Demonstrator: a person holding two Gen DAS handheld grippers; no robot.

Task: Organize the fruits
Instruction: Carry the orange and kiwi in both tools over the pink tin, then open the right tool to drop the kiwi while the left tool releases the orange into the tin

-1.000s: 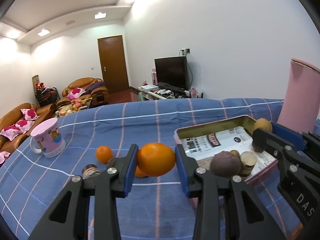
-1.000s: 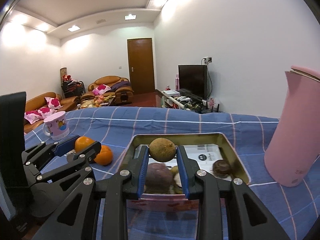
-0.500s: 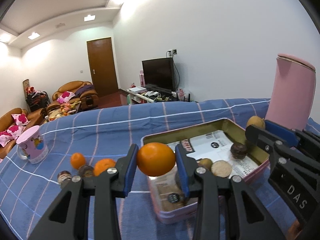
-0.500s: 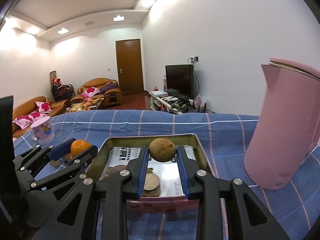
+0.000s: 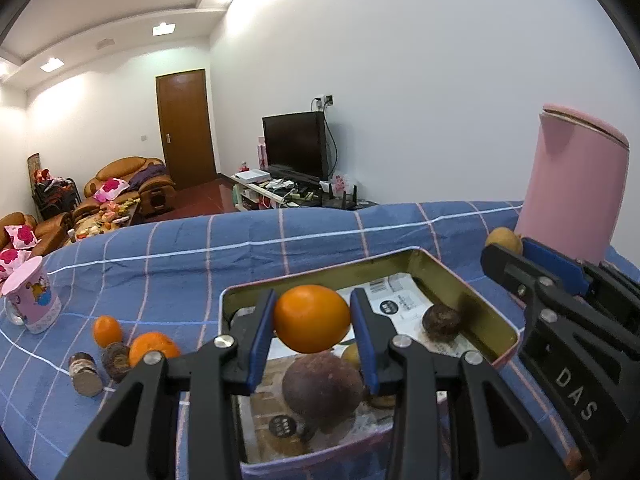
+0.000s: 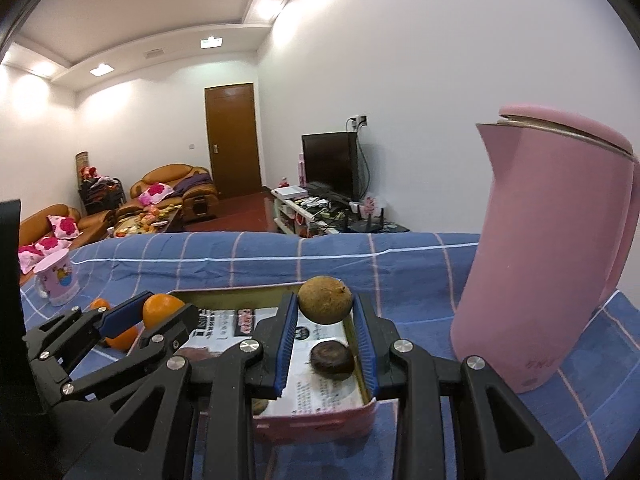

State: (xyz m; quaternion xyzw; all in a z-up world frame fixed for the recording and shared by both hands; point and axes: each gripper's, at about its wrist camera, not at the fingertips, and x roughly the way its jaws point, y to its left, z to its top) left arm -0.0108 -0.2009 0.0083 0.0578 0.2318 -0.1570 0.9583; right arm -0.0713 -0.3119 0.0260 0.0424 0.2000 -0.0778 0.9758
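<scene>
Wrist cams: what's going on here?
A person is sorting fruit on a blue checked cloth. The left hand-held gripper is shut on an orange, held over the open tin. The right hand-held gripper is shut on a small brown round fruit, also over the tin. A large dark fruit already lies inside. Two more oranges sit on the cloth left of the tin.

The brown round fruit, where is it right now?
In the right wrist view, the brown round fruit sits clamped in the right gripper, held above the tin box, left of the pink kettle.
</scene>
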